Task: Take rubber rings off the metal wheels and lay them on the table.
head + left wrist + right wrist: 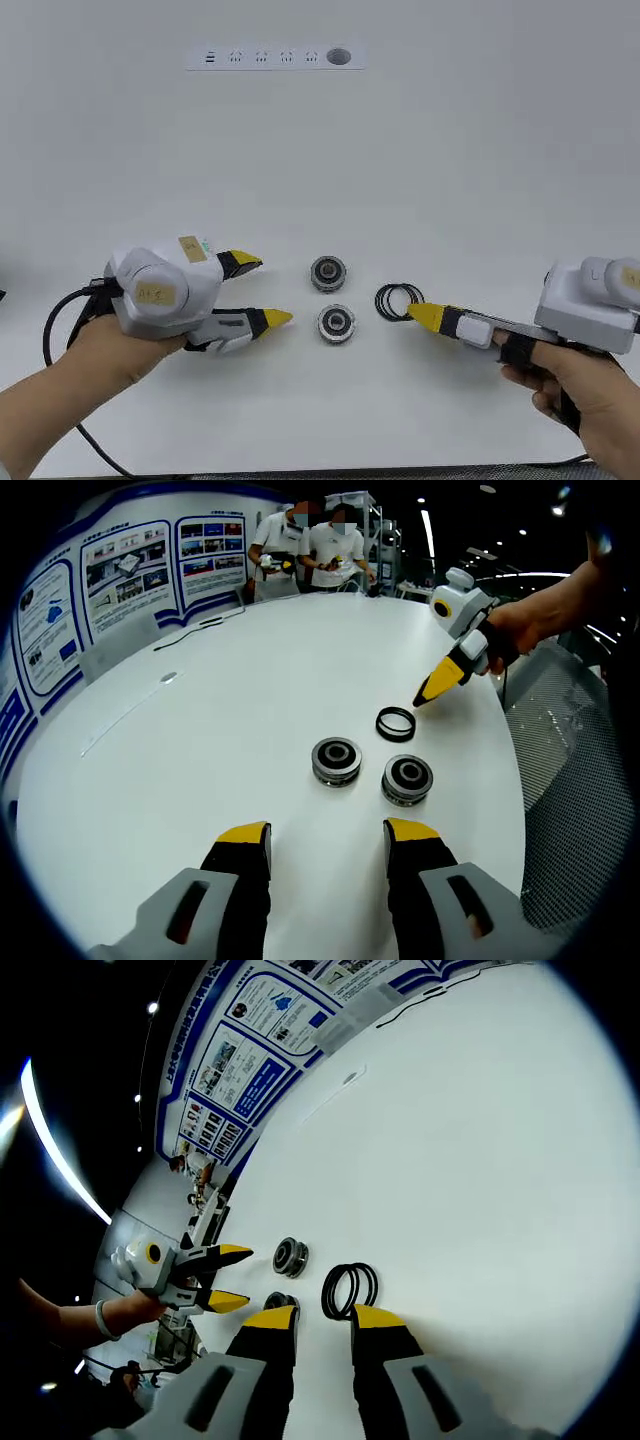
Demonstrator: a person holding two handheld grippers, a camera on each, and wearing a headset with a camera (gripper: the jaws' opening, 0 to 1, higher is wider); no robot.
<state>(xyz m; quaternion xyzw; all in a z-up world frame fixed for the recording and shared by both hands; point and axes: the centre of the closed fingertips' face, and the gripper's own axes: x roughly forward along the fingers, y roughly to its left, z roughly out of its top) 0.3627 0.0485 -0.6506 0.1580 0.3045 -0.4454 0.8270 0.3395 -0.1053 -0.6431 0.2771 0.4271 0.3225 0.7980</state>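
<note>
Two metal wheels (328,273) (336,324) lie flat at mid-table, one behind the other. Just to their right is a small pile of black rubber rings (398,301). My left gripper (260,290) is open to the left of the wheels with nothing between its jaws; from its own view (328,835) the wheels (337,760) (407,778) and rings (396,724) lie ahead. My right gripper (425,315) points at the rings from the right, with its tip almost touching them. In its own view (322,1318) the jaws stand slightly apart, empty, just short of the rings (349,1288).
A white power strip (275,57) lies at the far side of the white table (460,180). A black cable (50,340) loops off my left gripper near the table's front-left edge. People (300,540) stand beyond the table's far end.
</note>
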